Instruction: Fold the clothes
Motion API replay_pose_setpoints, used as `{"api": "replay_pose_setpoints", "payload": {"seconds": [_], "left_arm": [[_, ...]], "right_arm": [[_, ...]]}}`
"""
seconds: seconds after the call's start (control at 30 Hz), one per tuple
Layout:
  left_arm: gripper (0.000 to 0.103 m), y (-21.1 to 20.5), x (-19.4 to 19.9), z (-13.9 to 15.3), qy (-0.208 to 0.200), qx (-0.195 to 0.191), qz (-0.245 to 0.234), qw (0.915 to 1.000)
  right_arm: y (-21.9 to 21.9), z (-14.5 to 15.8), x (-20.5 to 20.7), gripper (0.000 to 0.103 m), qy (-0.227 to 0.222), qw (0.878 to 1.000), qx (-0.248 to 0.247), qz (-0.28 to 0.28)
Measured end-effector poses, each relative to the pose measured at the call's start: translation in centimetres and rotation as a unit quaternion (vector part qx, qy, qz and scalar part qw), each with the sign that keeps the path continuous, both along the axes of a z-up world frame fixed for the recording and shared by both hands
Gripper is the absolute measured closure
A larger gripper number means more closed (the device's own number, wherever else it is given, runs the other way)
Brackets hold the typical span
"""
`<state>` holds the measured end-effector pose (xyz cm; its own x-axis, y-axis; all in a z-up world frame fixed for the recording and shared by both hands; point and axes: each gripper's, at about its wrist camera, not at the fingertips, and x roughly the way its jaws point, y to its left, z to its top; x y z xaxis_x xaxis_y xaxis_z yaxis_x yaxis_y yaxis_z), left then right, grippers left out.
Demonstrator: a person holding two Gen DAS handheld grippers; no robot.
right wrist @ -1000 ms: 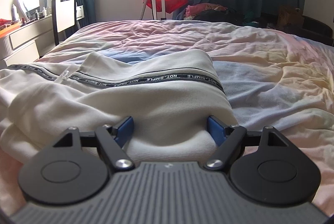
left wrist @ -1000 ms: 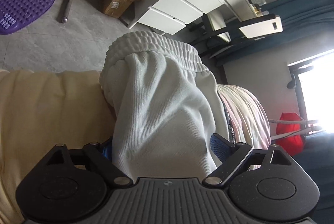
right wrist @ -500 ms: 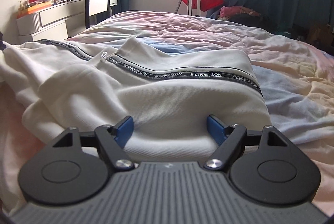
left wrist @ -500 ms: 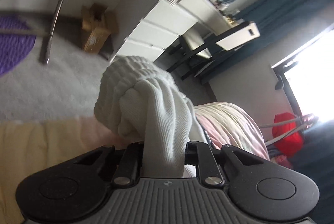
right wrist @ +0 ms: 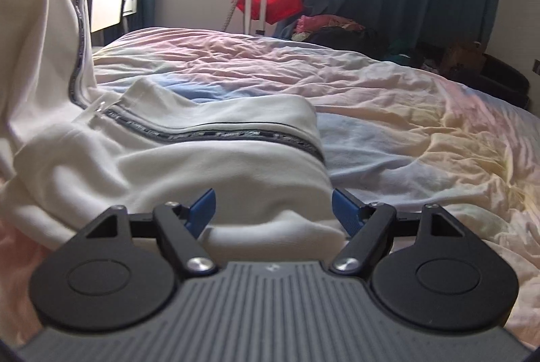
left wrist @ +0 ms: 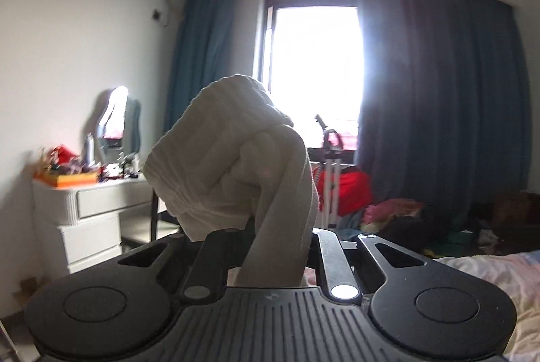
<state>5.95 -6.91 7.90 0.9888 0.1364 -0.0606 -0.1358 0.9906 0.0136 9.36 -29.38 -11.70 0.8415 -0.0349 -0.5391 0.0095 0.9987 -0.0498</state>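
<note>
Two tools work one white garment (right wrist: 175, 166). The left tool (left wrist: 270, 257) is clamped on a bunched part of it, near the ribbed cuff (left wrist: 216, 139), which stands up out of the closed jaws, raised above the bed (left wrist: 489, 274). In the right wrist view that lifted part hangs as a tall sheet at the left, its dark lettered stripe (right wrist: 79, 24) running down it. The rest of the garment lies on the wrinkled pastel bedspread (right wrist: 405, 112) toward the bed's near left corner. The right tool (right wrist: 273, 210) is spread wide, its blue pads (right wrist: 202, 206) either side of the garment's near folded edge, gripping nothing.
</note>
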Motion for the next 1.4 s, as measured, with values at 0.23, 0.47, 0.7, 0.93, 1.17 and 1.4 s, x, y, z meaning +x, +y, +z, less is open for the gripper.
{"api": "replay_pose_setpoints", "payload": {"seconds": [0.23, 0.47, 0.7, 0.93, 1.17, 1.4], "left_arm": [[0.089, -14.3, 2.0, -5.6, 0.017, 0.081, -0.101, 0.9915], [0.083, -17.1, 2.7, -13.2, 0.109, 0.159, -0.201, 0.9604], [0.011, -16.1, 3.2, -18.5, 0.219, 0.196, -0.309, 0.9045], [0.007, -6.7, -0.8, -17.4, 0.231, 0.196, -0.322, 0.8971], [0.007, -0.9, -1.8, -15.1, 0.233, 0.095, -0.233, 0.9393], [0.007, -0.4, -1.2, -15.5, 0.242, 0.119, -0.189, 0.9441]], "right_arm": [[-8.3, -0.5, 0.4, 0.025, 0.024, 0.984, 0.139, -0.112], [-12.8, -2.1, 0.1, 0.025, 0.02, 0.954, 0.246, -0.173], [-13.4, -3.0, 0.6, 0.025, 0.012, 0.941, 0.296, -0.163], [-14.5, -2.7, -0.7, 0.024, -0.027, 0.92, 0.352, -0.17], [-16.5, -1.2, -2.4, 0.023, -0.074, 0.871, 0.462, -0.149], [-14.1, -0.2, -2.3, 0.023, -0.049, 0.861, 0.5, -0.076]]}}
